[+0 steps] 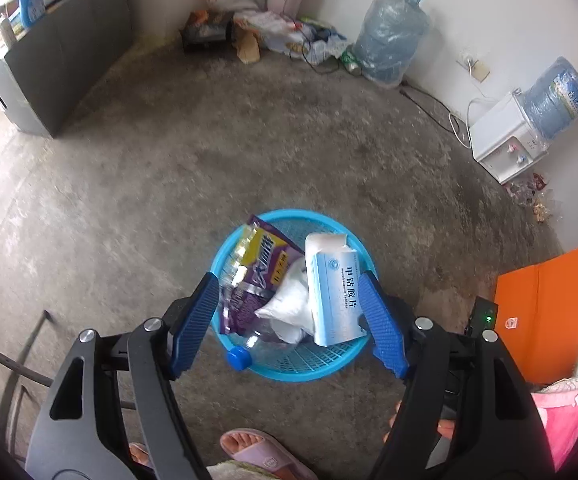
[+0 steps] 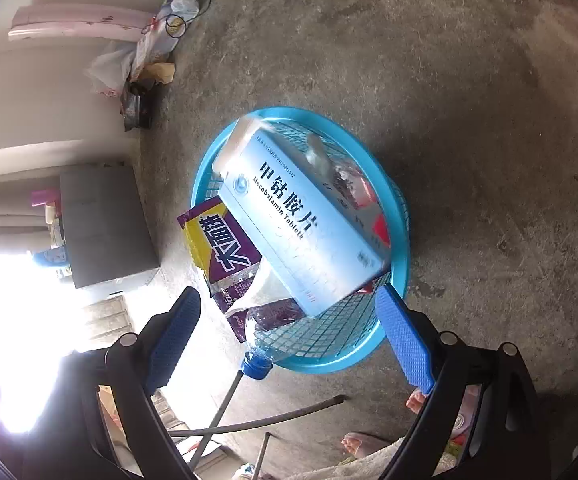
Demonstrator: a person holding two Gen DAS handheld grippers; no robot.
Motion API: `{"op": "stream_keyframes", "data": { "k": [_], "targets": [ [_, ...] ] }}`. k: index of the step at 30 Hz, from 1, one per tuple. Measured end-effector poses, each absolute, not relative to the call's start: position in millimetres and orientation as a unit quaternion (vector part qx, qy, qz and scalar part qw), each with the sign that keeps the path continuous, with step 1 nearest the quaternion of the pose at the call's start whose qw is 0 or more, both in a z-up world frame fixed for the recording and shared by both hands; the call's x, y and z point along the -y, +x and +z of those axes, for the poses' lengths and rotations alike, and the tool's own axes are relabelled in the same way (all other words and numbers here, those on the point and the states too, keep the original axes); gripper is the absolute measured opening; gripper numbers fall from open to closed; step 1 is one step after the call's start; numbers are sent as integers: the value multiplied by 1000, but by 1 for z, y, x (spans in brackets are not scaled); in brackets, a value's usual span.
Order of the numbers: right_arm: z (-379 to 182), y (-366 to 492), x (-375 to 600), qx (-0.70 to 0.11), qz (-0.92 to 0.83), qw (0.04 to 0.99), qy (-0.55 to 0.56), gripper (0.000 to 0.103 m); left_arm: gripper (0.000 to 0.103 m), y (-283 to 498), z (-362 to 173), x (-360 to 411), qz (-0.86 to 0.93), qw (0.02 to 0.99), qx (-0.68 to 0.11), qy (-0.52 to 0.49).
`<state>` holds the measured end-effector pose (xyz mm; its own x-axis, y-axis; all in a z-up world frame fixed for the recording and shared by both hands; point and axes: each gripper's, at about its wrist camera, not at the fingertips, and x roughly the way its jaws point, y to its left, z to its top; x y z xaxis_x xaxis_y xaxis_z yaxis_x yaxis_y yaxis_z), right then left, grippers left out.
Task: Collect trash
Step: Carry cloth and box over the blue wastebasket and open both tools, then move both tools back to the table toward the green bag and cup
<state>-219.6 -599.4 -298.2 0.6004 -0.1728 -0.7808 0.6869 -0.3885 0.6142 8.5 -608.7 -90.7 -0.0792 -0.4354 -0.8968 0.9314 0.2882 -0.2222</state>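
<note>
sitting on the concrete floor (image 1: pixel 289 140), the blue mesh basket (image 1: pixel 329 364) holds the trash. inside: a pale blue medicine box (image 1: pixel 331 292) leaning on end against the rim, a purple and yellow wrapper (image 1: pixel 267 256) standing along the opposite side, crumpled white tissue (image 1: pixel 289 304) between them, and a clear bottle (image 1: pixel 261 340) lying with its blue cap (image 1: pixel 238 358) poking over the near rim.

left claw (image 1: pixel 289 320): blue fingers (image 1: pixel 193 320) spread apart, hanging above the basket, one on each side in view, gripping nothing. contact with the rim cannot be told.

right claw (image 2: pixel 289 336): fingers (image 2: pixel 405 340) also wide apart, empty, over the near edge of the basket (image 2: pixel 403 216). in this view the box (image 2: pixel 301 216) lies slanted across the top of the load, the wrapper (image 2: pixel 225 248) sticks out past the rim, cap (image 2: pixel 255 365) outside it.

feet in pink slippers (image 1: pixel 265 456) stand just beside the basket. water jugs (image 1: pixel 393 36) and loose litter sit along the far wall.
</note>
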Motion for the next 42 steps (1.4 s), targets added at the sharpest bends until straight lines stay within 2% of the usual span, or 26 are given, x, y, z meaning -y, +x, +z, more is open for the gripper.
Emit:
{"op": "stream_keyframes", "data": {
  "k": [11, 21, 30, 42],
  "targets": [
    [-253, -227, 589, -195, -440, 562, 673, 87, 70, 21, -2, 541, -558, 674, -440, 204],
    [-134, -198, 551, -237, -445, 697, 510, 87, 75, 46, 74, 413, -547, 735, -376, 135],
    [-37, -133, 488, -268, -358, 816, 367, 87, 83, 78, 99, 276, -476, 801, -355, 75],
    [15, -51, 412, -298, -209, 883, 296, 87, 89, 90, 90, 150, -384, 852, -357, 7]
  ]
}}
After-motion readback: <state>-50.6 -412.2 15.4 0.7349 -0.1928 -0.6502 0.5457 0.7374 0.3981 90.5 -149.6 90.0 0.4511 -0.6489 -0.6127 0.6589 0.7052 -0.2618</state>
